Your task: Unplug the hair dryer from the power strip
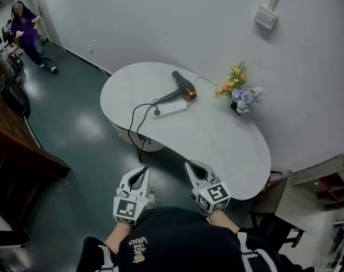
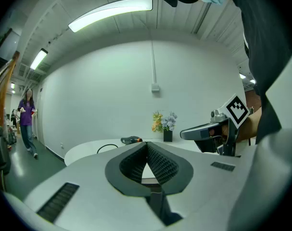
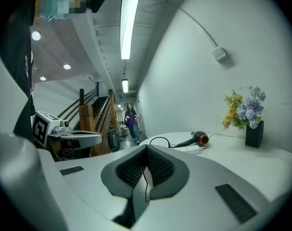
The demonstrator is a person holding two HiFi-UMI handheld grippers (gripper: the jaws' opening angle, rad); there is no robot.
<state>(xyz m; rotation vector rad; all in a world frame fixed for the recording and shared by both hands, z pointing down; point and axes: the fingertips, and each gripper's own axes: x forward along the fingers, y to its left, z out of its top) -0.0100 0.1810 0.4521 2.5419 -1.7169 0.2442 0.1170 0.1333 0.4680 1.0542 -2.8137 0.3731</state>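
A black hair dryer (image 1: pixel 183 86) with an orange ring lies on the white kidney-shaped table (image 1: pixel 217 146). Its plug (image 1: pixel 157 112) sits in the white power strip (image 1: pixel 172 108) next to it, and black cable (image 1: pixel 135 126) loops over the table's left edge. My left gripper (image 1: pixel 142 171) and right gripper (image 1: pixel 194 168) hover side by side before the near edge, both shut and empty, well short of the strip. In the left gripper view the hair dryer (image 2: pixel 131 139) is small beyond the closed jaws. The right gripper view shows the hair dryer (image 3: pixel 198 138) and the power strip (image 3: pixel 191 149) ahead.
A vase of flowers (image 1: pixel 240 94) stands on the table near the wall. A person in purple (image 1: pixel 27 30) walks at the far left. Wooden stairs (image 1: pixel 16 146) rise on the left, and a shelf unit (image 1: pixel 325 197) stands at the right.
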